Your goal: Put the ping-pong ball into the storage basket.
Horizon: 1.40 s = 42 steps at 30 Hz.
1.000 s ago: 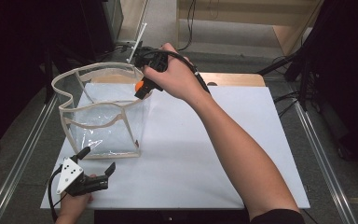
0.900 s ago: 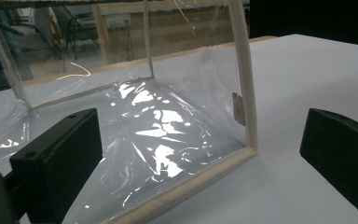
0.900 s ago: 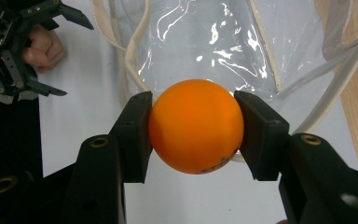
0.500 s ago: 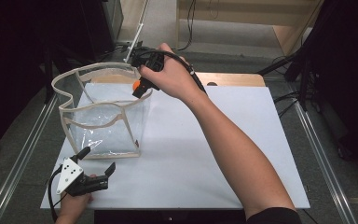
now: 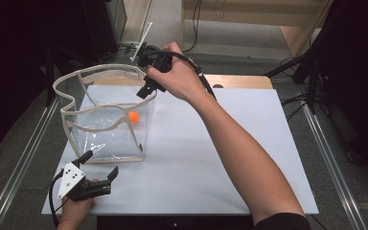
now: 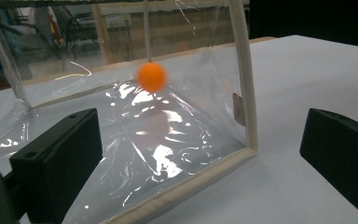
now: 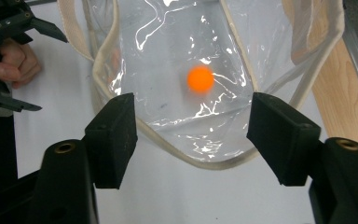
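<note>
The orange ball point(image 5: 133, 116) is in mid-air inside the clear plastic bag point(image 5: 106, 125), blurred and above the bag's floor, which otherwise looks empty. The right gripper point(image 5: 147, 85) hangs over the bag's far rim with its jaws spread wide and nothing between them. To finish this drop cleanly, I would keep that gripper centred over the opening and lift it straight up, clear of the cream trim. The left gripper point(image 5: 110, 178) rests on the white desk point(image 5: 230, 158) just in front of the bag, jaws wide, empty.
</note>
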### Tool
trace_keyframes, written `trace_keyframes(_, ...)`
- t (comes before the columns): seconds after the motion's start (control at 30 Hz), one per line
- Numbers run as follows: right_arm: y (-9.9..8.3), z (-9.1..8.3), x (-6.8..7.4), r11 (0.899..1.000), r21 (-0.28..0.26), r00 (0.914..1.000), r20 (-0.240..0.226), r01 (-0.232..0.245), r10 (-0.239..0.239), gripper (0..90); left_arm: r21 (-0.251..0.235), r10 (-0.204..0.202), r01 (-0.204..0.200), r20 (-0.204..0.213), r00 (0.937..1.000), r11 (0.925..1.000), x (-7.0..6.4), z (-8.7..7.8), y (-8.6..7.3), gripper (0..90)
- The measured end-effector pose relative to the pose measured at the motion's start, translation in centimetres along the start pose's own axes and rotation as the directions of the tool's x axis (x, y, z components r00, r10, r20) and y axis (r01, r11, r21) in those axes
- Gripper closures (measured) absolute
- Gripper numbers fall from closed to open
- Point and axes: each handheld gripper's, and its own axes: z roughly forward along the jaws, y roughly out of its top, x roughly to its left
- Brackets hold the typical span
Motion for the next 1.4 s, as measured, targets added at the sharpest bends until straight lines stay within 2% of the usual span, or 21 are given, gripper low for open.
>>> trace_keyframes(0.37,-2.2,0.2,0.5,0.999,0.029,0.9998,0.012,0.014,-0.014,8.7,-0.003,-0.002,0.002,-0.002,1.0,1.0,0.0,0.1,0.0,0.0)
trace_keyframes(0.47,-2.6,0.2,0.5,1.0,0.026,0.9996,0.028,0.006,-0.006,8.5,-0.003,-0.002,0.002,-0.002,1.0,1.0,0.0,0.1,0.0,0.0)
trace_keyframes(0.5,-3.0,0.2,0.6,1.0,0.023,0.9996,0.026,0.006,-0.006,2.0,-0.002,-0.002,0.002,-0.003,1.0,1.0,0.0,0.1,0.0,0.0)
trace_keyframes(0.53,-3.2,0.3,0.6,1.0,0.025,0.9997,0.024,0.003,-0.004,0.0,-0.003,-0.001,0.001,-0.002,1.0,1.0,0.0,0.1,0.0,0.0)
trace_keyframes(0.87,-4.9,0.7,1.0,1.0,0.023,0.9996,0.028,-0.004,0.003,0.0,-0.002,0.001,-0.001,-0.001,1.0,1.0,0.0,0.1,0.0,0.0)
trace_keyframes(0.93,-5.3,0.7,1.0,1.0,0.021,0.9986,0.051,-0.009,0.008,0.0,-0.001,0.003,-0.003,-0.002,1.0,1.0,0.0,0.0,0.0,0.0)
trace_keyframes(1.4,-7.7,1.3,1.7,1.0,0.016,0.999,0.037,-0.025,0.024,0.0,0.005,0.007,-0.007,-0.007,1.0,1.0,-0.1,0.1,0.0,0.0)
